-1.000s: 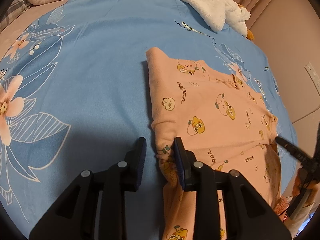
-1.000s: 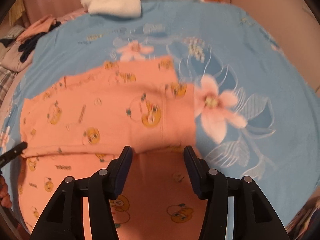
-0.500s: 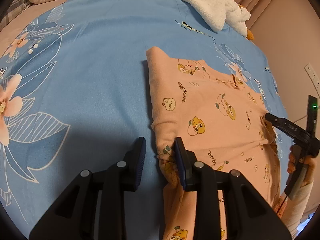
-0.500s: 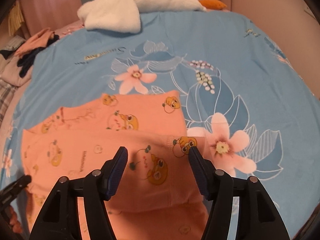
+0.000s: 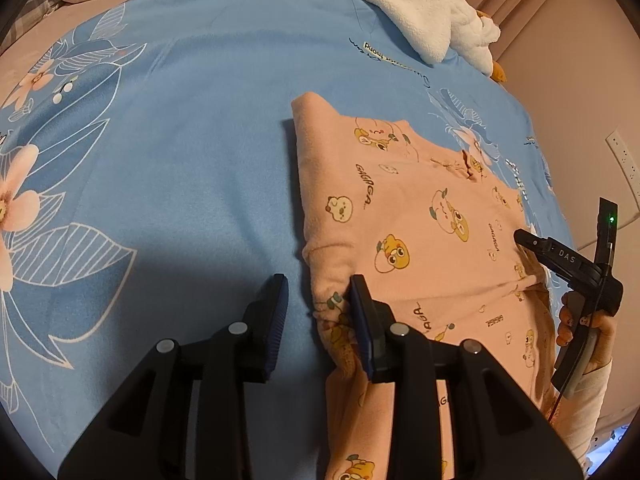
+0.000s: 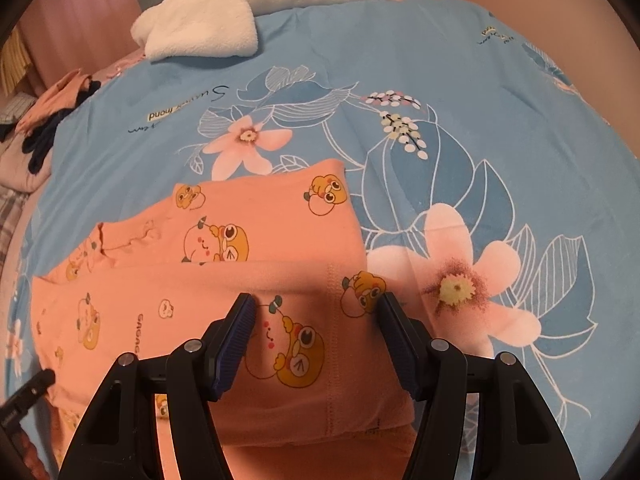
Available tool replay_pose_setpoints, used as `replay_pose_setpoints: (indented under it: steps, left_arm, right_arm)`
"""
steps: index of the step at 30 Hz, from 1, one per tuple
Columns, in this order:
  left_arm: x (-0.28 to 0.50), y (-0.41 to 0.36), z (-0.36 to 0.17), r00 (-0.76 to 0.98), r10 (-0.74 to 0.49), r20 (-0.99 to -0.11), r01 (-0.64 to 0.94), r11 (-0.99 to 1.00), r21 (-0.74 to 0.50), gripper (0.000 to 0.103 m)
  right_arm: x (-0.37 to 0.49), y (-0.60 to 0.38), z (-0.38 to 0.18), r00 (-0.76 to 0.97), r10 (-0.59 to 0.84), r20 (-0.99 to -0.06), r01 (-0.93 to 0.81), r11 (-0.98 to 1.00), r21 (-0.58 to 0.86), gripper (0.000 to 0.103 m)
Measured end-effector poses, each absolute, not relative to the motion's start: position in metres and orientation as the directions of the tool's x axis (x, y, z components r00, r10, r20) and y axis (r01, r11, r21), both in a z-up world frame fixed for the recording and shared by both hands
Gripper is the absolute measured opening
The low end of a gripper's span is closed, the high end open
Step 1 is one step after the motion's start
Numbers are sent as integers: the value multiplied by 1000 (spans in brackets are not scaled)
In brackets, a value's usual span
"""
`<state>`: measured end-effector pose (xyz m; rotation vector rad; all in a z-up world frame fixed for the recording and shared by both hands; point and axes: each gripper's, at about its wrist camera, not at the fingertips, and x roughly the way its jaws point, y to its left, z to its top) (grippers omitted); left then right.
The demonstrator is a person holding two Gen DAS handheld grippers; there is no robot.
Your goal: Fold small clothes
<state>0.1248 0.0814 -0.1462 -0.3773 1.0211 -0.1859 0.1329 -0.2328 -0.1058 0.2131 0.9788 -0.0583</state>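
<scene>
Top (image 6: 256,320) folded over at lower centre of the quilt (image 6: 460,80); I have just let go.

My right gripper (image 6: 316,334) has been opening and pulling back; its jaws stand apart over the fold, pinching nothing (so this fold looks laid). My left gripper (image 5: 318,312) is unmoved at lower centre, slightly open, astride the top's left edge, both angled down.

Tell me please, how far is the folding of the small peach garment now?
Partly done. The peach garment lies on the blue bedspread with one part already folded over, its fold edge visible across the middle. In hand: the right claw has just been opening and hovers over that folded layer, gripping nothing; the left claw stands open at the garment's left edge. Left: the portion hanging toward the camera is not yet folded.
</scene>
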Motion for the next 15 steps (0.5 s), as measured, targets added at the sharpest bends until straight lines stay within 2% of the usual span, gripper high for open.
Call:
replay_pose_setpoints:
  steps: [4, 15]
  left_arm:
    - [125, 82, -146, 512, -328, -794, -25, 918, -396, 32]
    - [126, 84, -146, 508, -337, -792, -24, 914, -405, 33]
  right_arm:
    - [135, -230, -108, 561, 46, -827, 139, 979, 148, 70]
    - [137, -223, -111, 561, 19, -828, 128, 986, 109, 76]
